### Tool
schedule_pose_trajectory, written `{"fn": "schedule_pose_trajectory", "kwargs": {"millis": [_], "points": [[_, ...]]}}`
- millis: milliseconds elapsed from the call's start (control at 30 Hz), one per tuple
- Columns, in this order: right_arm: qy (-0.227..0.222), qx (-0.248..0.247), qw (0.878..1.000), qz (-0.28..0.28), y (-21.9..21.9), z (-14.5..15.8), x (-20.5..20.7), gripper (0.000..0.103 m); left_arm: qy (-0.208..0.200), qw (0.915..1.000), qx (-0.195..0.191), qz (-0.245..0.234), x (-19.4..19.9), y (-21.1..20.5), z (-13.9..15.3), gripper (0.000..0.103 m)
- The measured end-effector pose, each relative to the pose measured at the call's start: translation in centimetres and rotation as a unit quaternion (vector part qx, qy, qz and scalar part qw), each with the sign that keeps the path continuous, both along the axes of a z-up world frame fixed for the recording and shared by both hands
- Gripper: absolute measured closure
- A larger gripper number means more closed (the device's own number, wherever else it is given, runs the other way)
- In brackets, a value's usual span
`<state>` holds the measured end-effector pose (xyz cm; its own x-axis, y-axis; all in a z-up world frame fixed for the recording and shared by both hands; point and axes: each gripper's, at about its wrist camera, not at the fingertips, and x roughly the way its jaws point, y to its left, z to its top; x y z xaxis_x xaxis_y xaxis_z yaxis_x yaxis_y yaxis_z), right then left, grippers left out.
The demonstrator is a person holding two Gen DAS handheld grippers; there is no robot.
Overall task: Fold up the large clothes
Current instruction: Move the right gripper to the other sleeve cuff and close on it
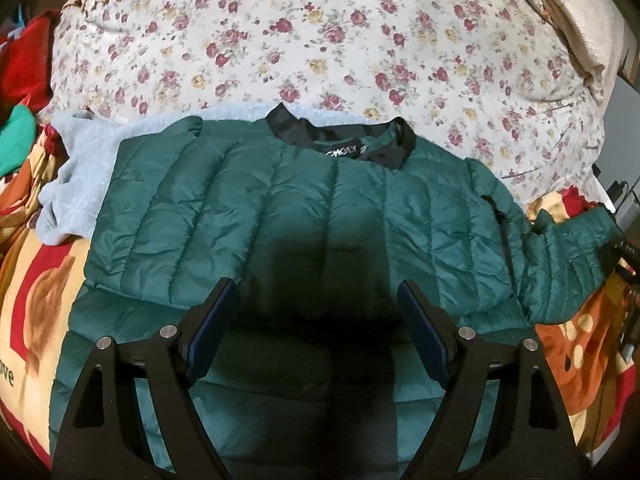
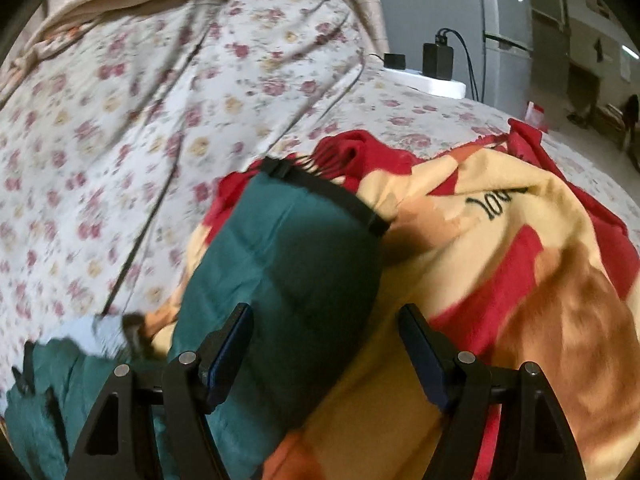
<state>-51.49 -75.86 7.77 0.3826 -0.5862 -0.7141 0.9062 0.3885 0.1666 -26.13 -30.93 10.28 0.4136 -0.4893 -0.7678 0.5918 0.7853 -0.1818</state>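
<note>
A green quilted puffer jacket lies spread on the bed, its black collar at the far side. Its left sleeve is folded across the body; its right sleeve stretches out to the right. My left gripper hovers open and empty over the jacket's lower middle. In the right wrist view the right sleeve with its black cuff lies on the blanket. My right gripper is open and empty just above the sleeve's right edge.
A red, cream and orange blanket lies under the jacket. A floral quilt is piled behind it. A grey fleece garment lies at the jacket's left. Chargers on a white power strip sit beyond the bed, with cables.
</note>
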Motion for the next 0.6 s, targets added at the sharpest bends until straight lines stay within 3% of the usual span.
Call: {"fn": "schedule_pose_trajectory", "kwargs": {"millis": [67,133,200,433,600], "points": [[-0.009,0.005,1.000,-0.006,-0.7,-0.4,-0.2,0.043,0.003,1.0000,0.009,-0.001,0.1,0.1,-0.4,0.021],[-0.034,0.007,0.999,0.005,-1.0,-0.5,-0.4,0.076,0.003,0.9999,0.014,0.001,0.2,0.2,-0.7,0.021],[-0.044,0.011,0.999,0.015,-0.5,-0.3,-0.5,0.083,0.005,0.9999,0.014,0.003,0.3,0.4,-0.9,0.021],[-0.106,-0.002,0.990,0.094,5.9,3.6,0.1,0.089,0.008,1.0000,0.004,0.000,0.0,0.9,-0.6,0.021],[-0.114,-0.022,0.981,0.154,10.8,5.8,2.0,0.089,0.003,1.0000,0.000,0.000,-0.2,1.3,-0.1,0.021]]}}
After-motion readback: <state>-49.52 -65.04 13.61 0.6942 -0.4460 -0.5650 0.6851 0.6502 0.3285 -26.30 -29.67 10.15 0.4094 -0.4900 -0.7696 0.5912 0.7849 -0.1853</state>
